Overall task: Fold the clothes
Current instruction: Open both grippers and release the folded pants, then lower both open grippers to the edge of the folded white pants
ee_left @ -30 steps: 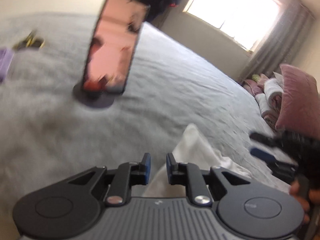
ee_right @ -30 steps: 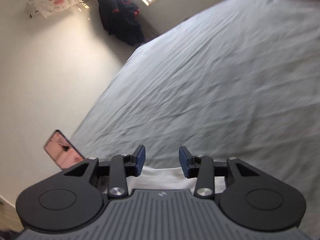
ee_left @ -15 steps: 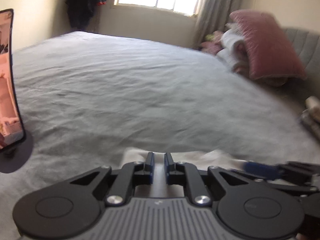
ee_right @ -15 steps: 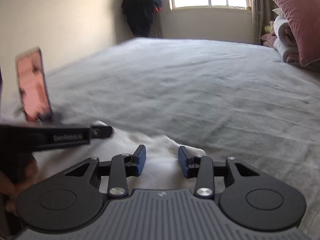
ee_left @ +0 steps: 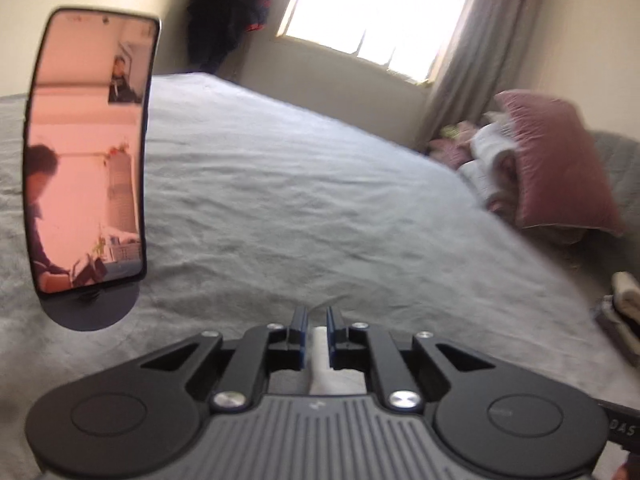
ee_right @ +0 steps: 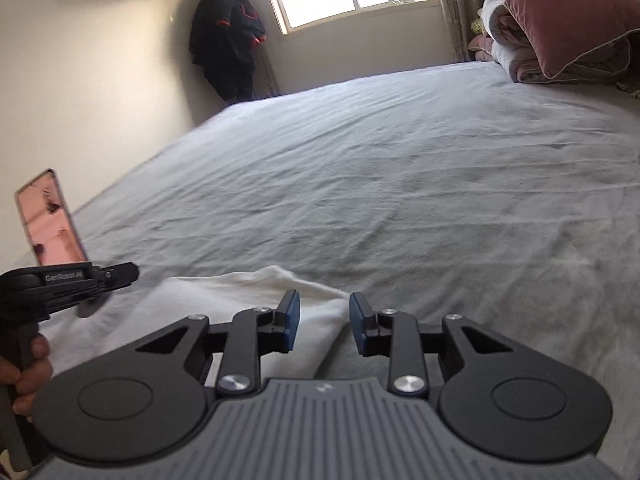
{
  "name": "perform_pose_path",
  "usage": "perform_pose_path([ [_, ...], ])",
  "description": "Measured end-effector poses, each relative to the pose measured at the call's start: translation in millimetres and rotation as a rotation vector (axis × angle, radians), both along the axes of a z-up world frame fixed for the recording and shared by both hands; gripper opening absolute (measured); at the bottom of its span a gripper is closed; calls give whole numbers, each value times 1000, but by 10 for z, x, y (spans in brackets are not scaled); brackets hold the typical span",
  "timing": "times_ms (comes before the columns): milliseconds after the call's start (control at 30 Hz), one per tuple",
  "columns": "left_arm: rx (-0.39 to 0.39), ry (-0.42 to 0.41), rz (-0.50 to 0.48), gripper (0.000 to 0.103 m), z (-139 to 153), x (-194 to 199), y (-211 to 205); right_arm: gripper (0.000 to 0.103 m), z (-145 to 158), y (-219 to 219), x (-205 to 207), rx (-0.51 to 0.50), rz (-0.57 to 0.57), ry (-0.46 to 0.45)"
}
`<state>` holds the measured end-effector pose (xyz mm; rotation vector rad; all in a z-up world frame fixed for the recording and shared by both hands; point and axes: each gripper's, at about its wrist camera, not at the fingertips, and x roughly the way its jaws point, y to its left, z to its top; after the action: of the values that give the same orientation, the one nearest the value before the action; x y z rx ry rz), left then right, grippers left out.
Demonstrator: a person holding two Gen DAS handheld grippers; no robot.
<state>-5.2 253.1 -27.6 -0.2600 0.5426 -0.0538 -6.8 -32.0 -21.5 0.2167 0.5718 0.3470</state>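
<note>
A white garment (ee_right: 224,300) lies crumpled on the grey bed sheet (ee_right: 400,184) at the near edge. My left gripper (ee_left: 316,320) is shut on a fold of the white garment (ee_left: 320,354), which shows between its blue pads. In the right wrist view the left gripper (ee_right: 124,272) reaches in from the left over the cloth. My right gripper (ee_right: 324,312) is open, its jaws either side of the garment's right corner and just above it.
A phone on a round stand (ee_left: 88,152) stands on the bed to the left, also in the right wrist view (ee_right: 48,220). A pink pillow (ee_left: 560,168) and folded bedding (ee_left: 484,160) sit at the head of the bed. A dark jacket (ee_right: 228,40) hangs in the corner.
My left gripper has closed onto the white cloth and swung left, bringing the phone into full view. My right gripper stayed open and moved over the garment's right corner.
</note>
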Motion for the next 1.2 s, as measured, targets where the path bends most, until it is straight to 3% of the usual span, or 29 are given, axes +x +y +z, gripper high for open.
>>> perform_pose_path([
  [233,72,-9,-132,15,-91,-362,-29,37,16,450,-462,-103,137,-72],
  [367,114,-14,-207,22,-143,-568,-45,39,-138,519,-651,-150,139,-73],
  [433,107,-10,-217,29,-151,-645,10,40,-216,441,-751,-144,120,-76],
  [500,87,3,-218,31,-136,-696,106,47,-269,332,-833,-122,109,-72],
  [667,81,52,-195,37,-134,-736,265,50,-333,88,-959,-54,113,-50],
  [733,42,68,-177,43,-148,-721,326,50,-328,32,-964,-26,109,-32],
  [767,7,77,-173,51,-156,-713,363,52,-315,16,-960,-12,107,-22],
  [867,-172,91,-190,76,-197,-696,506,62,-278,-54,-963,45,112,11],
  [967,-333,92,-200,85,-240,-664,610,68,-272,-169,-948,150,119,56],
  [1100,-424,99,-180,87,-293,-580,632,70,-336,-363,-843,356,103,154],
  [1200,-414,100,-162,90,-275,-500,572,71,-382,-507,-775,502,82,213],
])
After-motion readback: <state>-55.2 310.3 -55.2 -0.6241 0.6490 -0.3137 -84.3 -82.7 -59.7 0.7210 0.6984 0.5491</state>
